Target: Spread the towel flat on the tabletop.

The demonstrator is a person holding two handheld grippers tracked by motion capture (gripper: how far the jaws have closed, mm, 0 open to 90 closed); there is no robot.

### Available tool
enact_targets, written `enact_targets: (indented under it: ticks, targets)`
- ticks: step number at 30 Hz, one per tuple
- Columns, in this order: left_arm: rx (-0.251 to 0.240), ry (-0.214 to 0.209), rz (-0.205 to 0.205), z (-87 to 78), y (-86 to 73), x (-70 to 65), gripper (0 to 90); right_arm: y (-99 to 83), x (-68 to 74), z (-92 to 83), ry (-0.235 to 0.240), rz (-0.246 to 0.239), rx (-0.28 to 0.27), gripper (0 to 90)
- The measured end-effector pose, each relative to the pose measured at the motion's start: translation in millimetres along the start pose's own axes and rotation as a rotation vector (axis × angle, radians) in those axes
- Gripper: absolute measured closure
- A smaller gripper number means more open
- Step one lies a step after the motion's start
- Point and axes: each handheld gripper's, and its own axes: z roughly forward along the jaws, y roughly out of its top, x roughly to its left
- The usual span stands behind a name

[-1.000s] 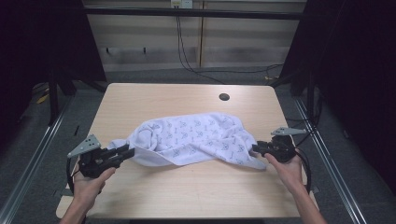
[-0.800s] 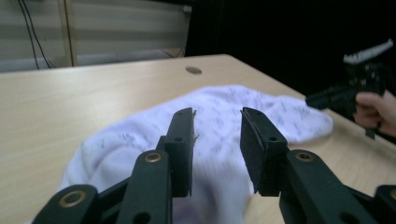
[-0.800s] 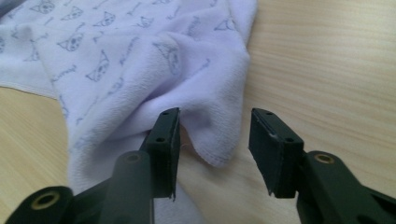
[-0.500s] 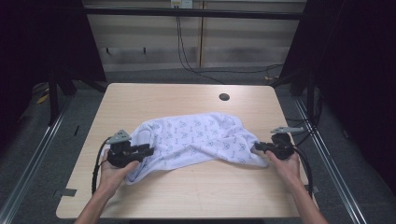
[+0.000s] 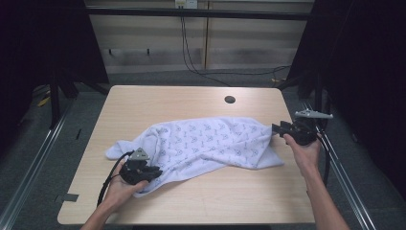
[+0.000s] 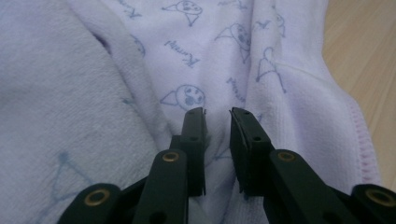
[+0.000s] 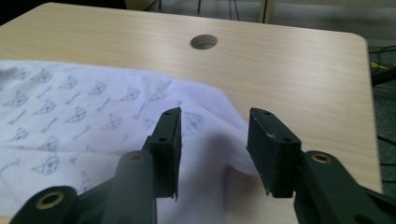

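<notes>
Item: towel (image 5: 210,143), white with a repeated blue printed motif and a pale pink stitched hem. It lies rumpled across the middle of the table (image 5: 158,103), running from the near left toward the far right, with the round grommet hole (image 5: 230,99) just beyond its far edge.

Table: light wood top, rounded corners, with black cables (image 5: 201,64) trailing on the floor behind it.

Left gripper (image 5: 152,172): held in the left hand (image 5: 117,187) at the towel's near-left corner, resting on the table with its nose against the cloth. In the left gripper view, the gripper (image 6: 217,116) has its jaws a narrow gap apart, with folds of towel (image 6: 140,70) lying directly ahead and under the tips. Cloth shows between the jaws, but whether they are gripping it cannot be told; the jaws are not pressed together.

Right gripper (image 5: 277,129): held in the right hand (image 5: 301,148) at the towel's far-right end, over the table's right edge, nose pointing at the cloth. In the right gripper view, the gripper (image 7: 212,130) has its jaws spread wide, holding nothing. The towel's (image 7: 93,121) end lies just ahead of and below the tips, with the grommet hole (image 7: 203,41) farther off on the bare wood.
</notes>
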Motion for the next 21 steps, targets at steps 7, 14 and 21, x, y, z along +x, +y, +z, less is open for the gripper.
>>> enact_targets:
  ticks: [7, 14, 21]
  targets:
    - [0.026, -0.032, 0.010, -2.1, -3.7, -16.3, 88.3, -29.2, 44.3, -6.8, 0.144, -0.054, 0.036, 54.1]
    - [0.035, -0.156, 0.035, 6.0, -3.7, -55.4, 88.1, -64.8, 102.1, 0.6, 0.336, -0.130, 0.159, 63.1]
    - [0.050, -0.207, 0.072, 23.2, 12.9, -77.6, 88.6, -75.2, 153.2, 22.4, 0.461, -0.238, 0.229, 63.0]
